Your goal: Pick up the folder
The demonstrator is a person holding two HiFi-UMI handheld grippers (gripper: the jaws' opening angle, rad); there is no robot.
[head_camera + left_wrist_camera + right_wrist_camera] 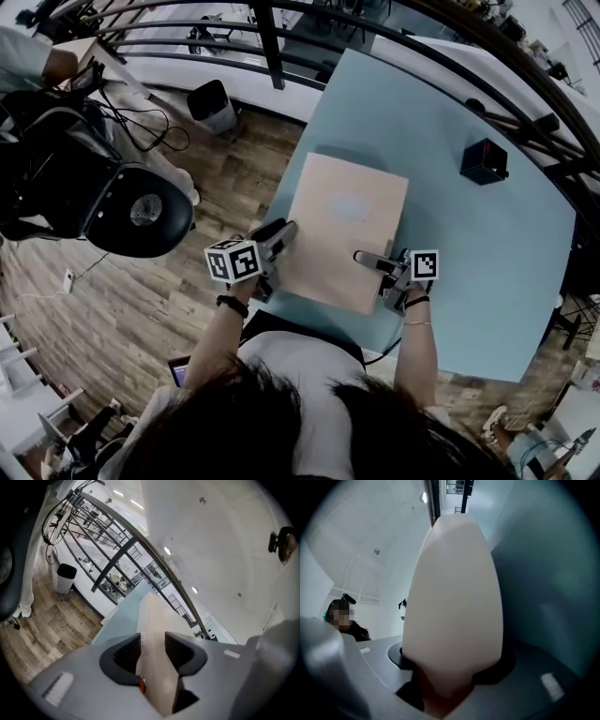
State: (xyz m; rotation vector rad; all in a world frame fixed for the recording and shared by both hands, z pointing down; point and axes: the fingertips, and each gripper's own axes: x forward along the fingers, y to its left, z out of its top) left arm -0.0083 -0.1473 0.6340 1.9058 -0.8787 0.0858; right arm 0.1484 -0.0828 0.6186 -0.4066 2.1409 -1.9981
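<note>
A pale tan folder (347,225) lies on the light blue table (469,244), its near edge at the table's front edge. My left gripper (281,234) holds the folder's near left edge. In the left gripper view the folder (154,620) runs edge-on between the two dark pads (126,653), which close on it, so this gripper (152,651) is shut on it. My right gripper (370,261) is at the near right corner, one finger over the folder. In the right gripper view the folder (454,597) fills the space between the wide-set jaws, and this gripper (452,663) does not pinch it.
A small black box (484,161) stands on the table's far right. A black office chair (131,211) and a white waste bin (211,105) are on the wooden floor to the left. A dark railing (272,37) runs behind the table. A person (344,618) sits beyond my right gripper.
</note>
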